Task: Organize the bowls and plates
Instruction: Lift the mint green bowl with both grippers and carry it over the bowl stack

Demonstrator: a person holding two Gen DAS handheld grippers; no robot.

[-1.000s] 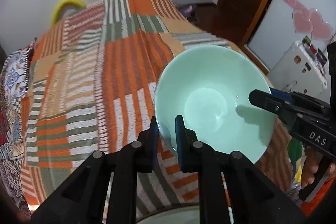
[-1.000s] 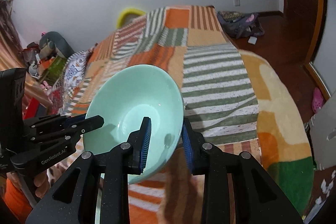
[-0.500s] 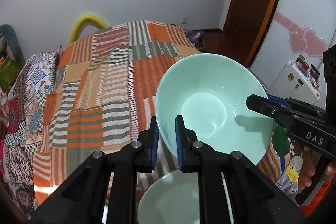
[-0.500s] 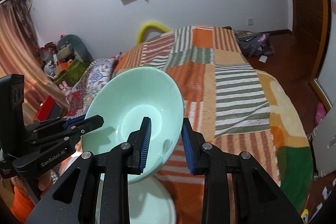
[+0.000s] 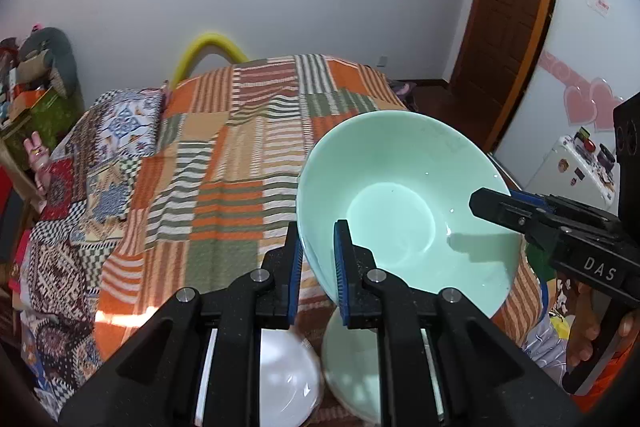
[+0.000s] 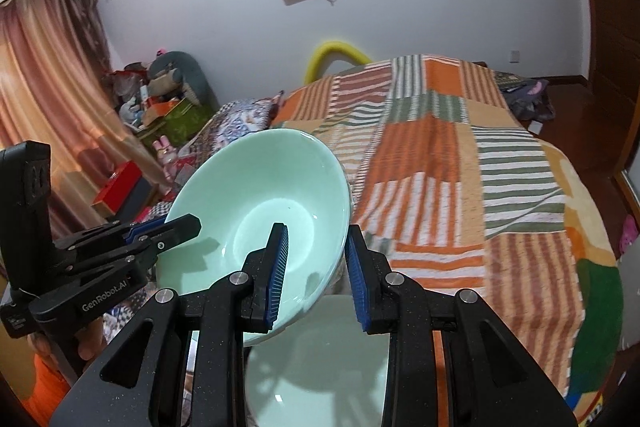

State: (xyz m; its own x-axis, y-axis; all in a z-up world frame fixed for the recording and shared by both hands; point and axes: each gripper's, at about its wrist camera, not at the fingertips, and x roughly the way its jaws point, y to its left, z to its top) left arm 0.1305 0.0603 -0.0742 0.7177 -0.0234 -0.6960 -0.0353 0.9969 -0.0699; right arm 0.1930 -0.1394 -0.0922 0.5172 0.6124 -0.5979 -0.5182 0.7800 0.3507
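Note:
A mint-green bowl (image 5: 404, 203) is held in the air, tilted, between both grippers. My left gripper (image 5: 318, 267) is shut on its near rim. My right gripper (image 6: 316, 263) straddles the opposite rim of the bowl (image 6: 256, 203), one finger inside, one outside, with a small gap on the outer side. The right gripper also shows in the left wrist view (image 5: 520, 215), and the left gripper in the right wrist view (image 6: 176, 227). Below lie a second mint-green dish (image 5: 352, 367), also in the right wrist view (image 6: 320, 367), and a white bowl (image 5: 284, 379).
A bed with an orange, green and white striped patchwork blanket (image 5: 240, 167) fills the space ahead. A patterned pillow (image 5: 128, 123) lies at its left. Clutter and curtains (image 6: 52, 87) stand at the left, a wooden door (image 5: 508, 27) and a small white fridge (image 5: 576, 167) at the right.
Both grippers have lifted the mint-green bowl upward together. The bed has dropped lower in view, and the second green dish and the white bowl have appeared underneath.

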